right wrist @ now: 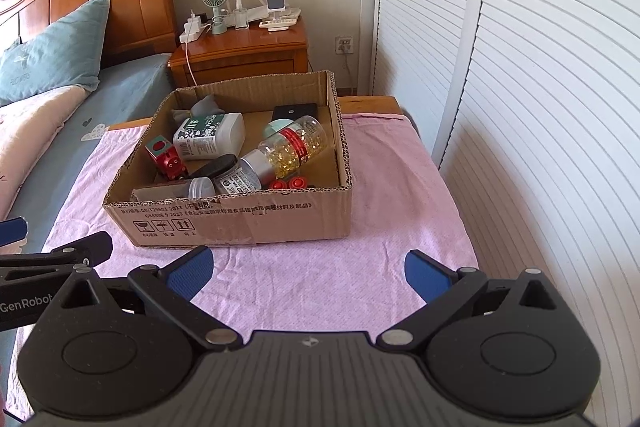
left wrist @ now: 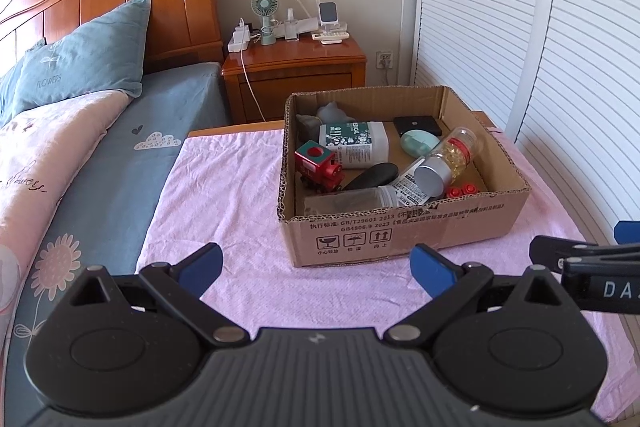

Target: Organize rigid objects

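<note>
plainly both tools hang back, the left gripper (left wrist: 316,265) and right gripper (right wrist: 308,273) with fingers spread and holding nothing; the bottles, the toy train (left wrist: 319,167) and the rest lie jumbled in the cardboard box (right wrist: 240,223) on the pink cloth (right wrist: 380,187), gathered though unsorted.

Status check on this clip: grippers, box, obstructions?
Left gripper and right gripper: jaws open, empty, short of the cardboard box. Bottles, toy train lie inside. Pink cloth between is bare.
</note>
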`<state>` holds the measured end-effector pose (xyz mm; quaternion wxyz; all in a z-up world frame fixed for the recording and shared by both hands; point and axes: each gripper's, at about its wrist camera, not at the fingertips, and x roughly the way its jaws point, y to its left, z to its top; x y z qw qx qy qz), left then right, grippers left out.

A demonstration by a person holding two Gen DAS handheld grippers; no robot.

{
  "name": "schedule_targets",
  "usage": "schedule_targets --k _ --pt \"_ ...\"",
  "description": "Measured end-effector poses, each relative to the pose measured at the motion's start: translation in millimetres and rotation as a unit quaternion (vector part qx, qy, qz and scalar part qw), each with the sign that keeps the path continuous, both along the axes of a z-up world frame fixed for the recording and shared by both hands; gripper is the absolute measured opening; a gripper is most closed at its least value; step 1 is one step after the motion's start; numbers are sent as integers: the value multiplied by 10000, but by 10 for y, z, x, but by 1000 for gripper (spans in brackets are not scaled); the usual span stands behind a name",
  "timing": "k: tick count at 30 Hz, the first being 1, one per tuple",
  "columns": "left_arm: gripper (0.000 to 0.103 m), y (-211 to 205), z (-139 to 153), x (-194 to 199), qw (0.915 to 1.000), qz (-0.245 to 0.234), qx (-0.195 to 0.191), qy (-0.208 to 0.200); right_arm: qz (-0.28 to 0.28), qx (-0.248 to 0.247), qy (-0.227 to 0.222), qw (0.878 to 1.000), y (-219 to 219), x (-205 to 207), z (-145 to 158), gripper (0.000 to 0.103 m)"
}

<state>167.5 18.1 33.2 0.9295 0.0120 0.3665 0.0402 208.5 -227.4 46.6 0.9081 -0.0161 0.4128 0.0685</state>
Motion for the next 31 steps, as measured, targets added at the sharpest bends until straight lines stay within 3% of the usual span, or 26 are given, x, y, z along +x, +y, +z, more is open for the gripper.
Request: schedule_targets --k 31 --pt "100 -40 8 0 10000 -18 -18 -10 6 7 -20 10000 -3 -10 8 103"
